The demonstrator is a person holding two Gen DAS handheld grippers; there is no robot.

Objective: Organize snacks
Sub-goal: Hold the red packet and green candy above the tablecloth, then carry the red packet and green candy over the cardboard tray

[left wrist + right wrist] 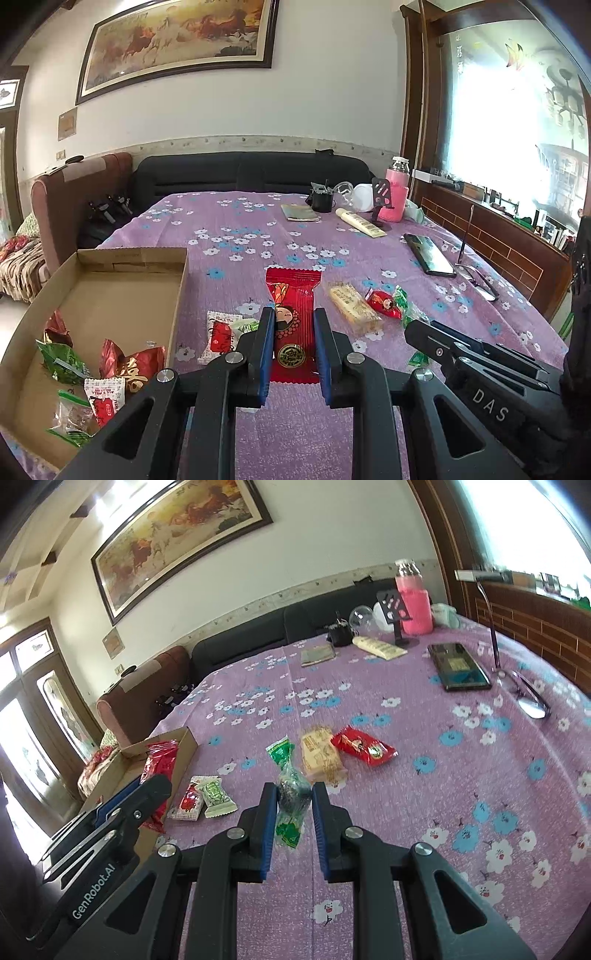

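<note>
L jaws grip red snack pack [293,325]; R jaws grip green-wrapped candy [291,794].

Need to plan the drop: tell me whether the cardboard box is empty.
No. The cardboard box already holds several wrapped snacks in red, green and white wrappers.

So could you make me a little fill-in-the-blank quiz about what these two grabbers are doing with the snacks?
1. The left gripper pinches a long ____ snack packet.
2. The right gripper pinches a twist-wrapped candy in ____ wrapper.
3. Sorted snacks lie inside an open ____ box.
4. The table wears a ____ floral cloth.

Missing words: red; green; cardboard; purple
</note>
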